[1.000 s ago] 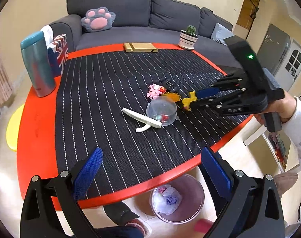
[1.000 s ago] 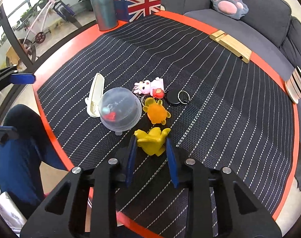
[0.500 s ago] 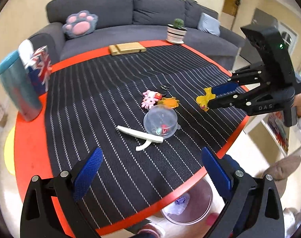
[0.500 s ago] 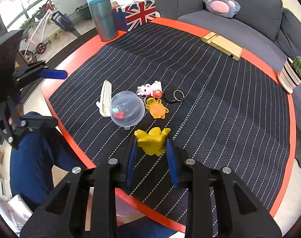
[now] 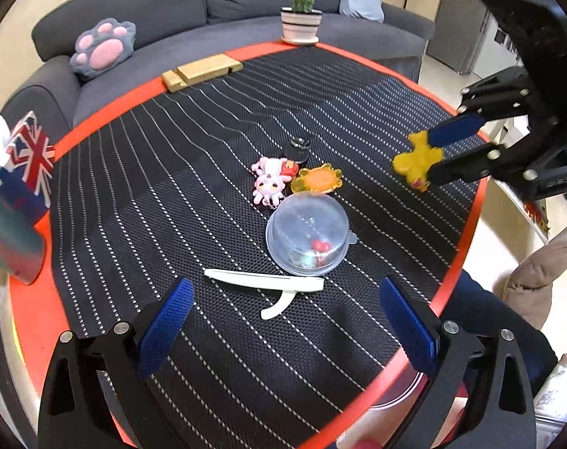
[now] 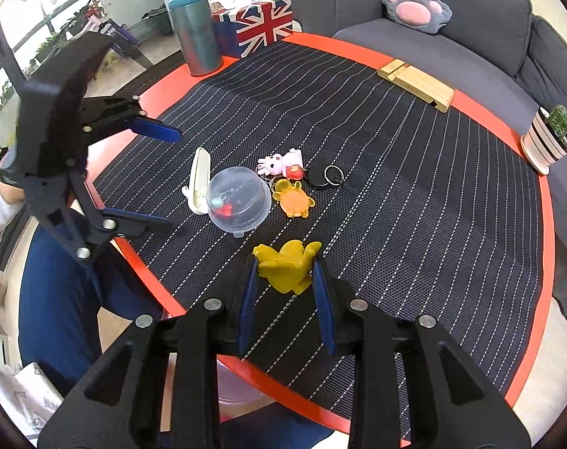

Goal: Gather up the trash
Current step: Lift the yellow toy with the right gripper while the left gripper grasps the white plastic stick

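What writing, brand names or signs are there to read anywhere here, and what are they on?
No text reads clearly.
Right gripper, shut on the yellow toy: pale lettering on its black body, too blurred to read.
Wooden stand: a small mark, too small to read.
Tissue box: Union Jack flag pattern, no words.

From my remote seat, the mat (image 6: 414, 194) looked like coarse woven mesh, matt black, on a smooth, glossy red table (image 6: 481, 110). A clear glossy plastic dome (image 6: 238, 200) sat at centre, a soft-looking rubbery yellow toy (image 6: 285, 267) at its 5 o'clock. The block (image 6: 416, 84) at 1 o'clock was pale bare wood; the sofa (image 6: 481, 11) beyond was matt grey cloth, its paw cushion (image 6: 416, 5) plush.
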`<state>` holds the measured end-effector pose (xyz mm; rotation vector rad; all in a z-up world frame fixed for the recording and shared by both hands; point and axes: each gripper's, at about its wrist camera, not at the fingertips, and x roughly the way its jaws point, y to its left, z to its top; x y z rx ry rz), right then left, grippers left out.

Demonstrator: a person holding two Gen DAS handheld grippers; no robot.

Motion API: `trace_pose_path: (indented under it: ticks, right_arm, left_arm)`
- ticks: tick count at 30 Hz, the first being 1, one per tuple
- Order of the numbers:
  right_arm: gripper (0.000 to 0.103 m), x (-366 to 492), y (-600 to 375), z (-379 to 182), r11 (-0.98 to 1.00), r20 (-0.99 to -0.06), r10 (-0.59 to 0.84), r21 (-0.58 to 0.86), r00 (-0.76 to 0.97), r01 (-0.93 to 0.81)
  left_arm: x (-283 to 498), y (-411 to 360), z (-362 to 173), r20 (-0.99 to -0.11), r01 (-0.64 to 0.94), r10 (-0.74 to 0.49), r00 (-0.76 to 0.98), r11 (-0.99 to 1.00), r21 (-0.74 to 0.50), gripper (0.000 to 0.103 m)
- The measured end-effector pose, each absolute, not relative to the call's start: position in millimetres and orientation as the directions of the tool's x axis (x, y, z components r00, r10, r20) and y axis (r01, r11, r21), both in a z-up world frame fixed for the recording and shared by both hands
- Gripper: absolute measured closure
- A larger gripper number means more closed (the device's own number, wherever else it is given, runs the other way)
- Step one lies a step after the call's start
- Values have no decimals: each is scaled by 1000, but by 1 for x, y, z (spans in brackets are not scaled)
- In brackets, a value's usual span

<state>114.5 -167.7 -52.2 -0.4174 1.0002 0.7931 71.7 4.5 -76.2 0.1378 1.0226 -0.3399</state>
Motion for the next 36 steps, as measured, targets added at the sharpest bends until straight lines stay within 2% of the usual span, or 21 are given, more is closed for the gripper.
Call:
trace_pose_path:
  ticks: [6,11,15,23,36]
  right_arm:
    - [74,114,-170,-53,656,-869,394,37,300,-754]
    - [74,114,-170,-54,657,-868,395,39,300,-753]
    - [74,114,-171,-55,657,-868,396,41,299,-753]
    - [74,112,-172,-56,658,-865,401,44,300,-752]
    - [74,95,-176,-50,661,-842,425,38,332,-750]
  left_arm:
    - [77,2,-87,-862,361,-178,476,932,7,8]
    - [80,5,-89,-859,348,-188,477,937,-12,8]
    - [82,4,-92,-866,352,-190,462,936,-17,29]
    - [78,6,-90,-858,336,-191,476,942,-24,29]
    - [45,3,-54,-825,271,-186,533,962,-42,29]
